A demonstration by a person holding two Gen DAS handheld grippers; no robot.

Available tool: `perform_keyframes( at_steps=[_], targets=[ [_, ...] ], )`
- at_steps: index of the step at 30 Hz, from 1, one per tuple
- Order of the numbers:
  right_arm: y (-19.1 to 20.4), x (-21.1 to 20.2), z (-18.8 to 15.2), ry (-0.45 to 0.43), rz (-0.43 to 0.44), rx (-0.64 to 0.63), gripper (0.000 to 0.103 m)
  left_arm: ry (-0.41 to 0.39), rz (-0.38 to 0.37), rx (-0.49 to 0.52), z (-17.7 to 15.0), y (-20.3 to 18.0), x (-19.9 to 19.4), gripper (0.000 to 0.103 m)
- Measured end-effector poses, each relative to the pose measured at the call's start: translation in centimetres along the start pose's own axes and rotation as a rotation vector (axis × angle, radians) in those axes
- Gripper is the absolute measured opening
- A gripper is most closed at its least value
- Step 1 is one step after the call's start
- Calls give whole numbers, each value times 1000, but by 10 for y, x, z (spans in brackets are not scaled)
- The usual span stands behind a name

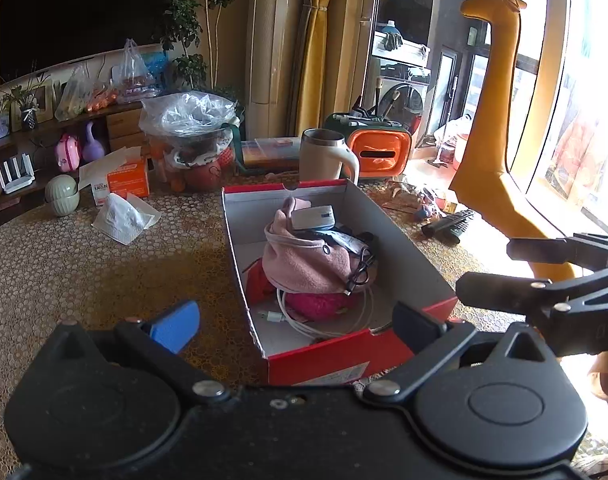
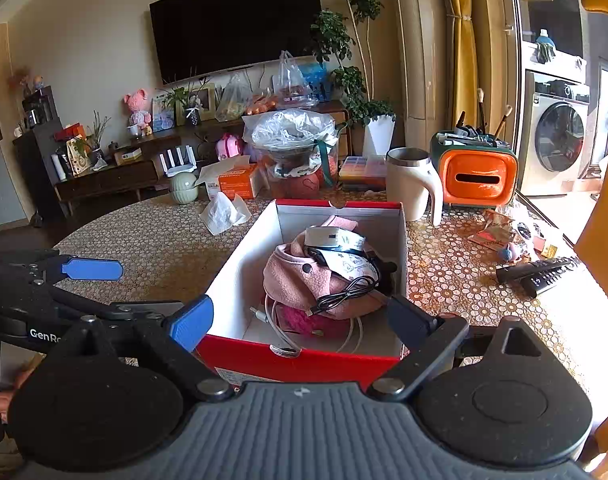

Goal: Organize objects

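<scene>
The red shoebox (image 2: 299, 358) is set on the tabletop (image 2: 151, 248), filled with pink cloth (image 2: 299, 280) and cables; both the left hand-held gripper (image 1: 291, 320) and right hand-held gripper (image 2: 299, 316) are spread wide, nothing being gripped

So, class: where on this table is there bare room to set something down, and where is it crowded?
Free: the table left of the shoebox, up to the tissue; also between the shoebox and the remote. Crowded: the far edge around the mug, and inside the shoebox.
</scene>
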State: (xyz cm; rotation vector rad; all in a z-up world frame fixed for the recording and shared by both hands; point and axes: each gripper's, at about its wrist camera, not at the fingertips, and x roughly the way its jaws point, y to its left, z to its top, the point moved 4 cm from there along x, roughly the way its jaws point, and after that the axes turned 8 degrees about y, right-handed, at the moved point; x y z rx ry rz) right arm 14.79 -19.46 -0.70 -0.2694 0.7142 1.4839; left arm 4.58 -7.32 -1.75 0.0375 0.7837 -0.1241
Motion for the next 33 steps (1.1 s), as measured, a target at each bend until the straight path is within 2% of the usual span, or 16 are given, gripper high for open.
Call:
perform_keyframes(
  at_steps=[6,33],
  targets=[
    [-3,-3,-7,-25,-17,17,96,-4,-10,-17,-5,-1,-3,103],
    [-1,0,-17,-8,-5,34,97,-4,-19,-59,-13,0,-7,103]
  ],
)
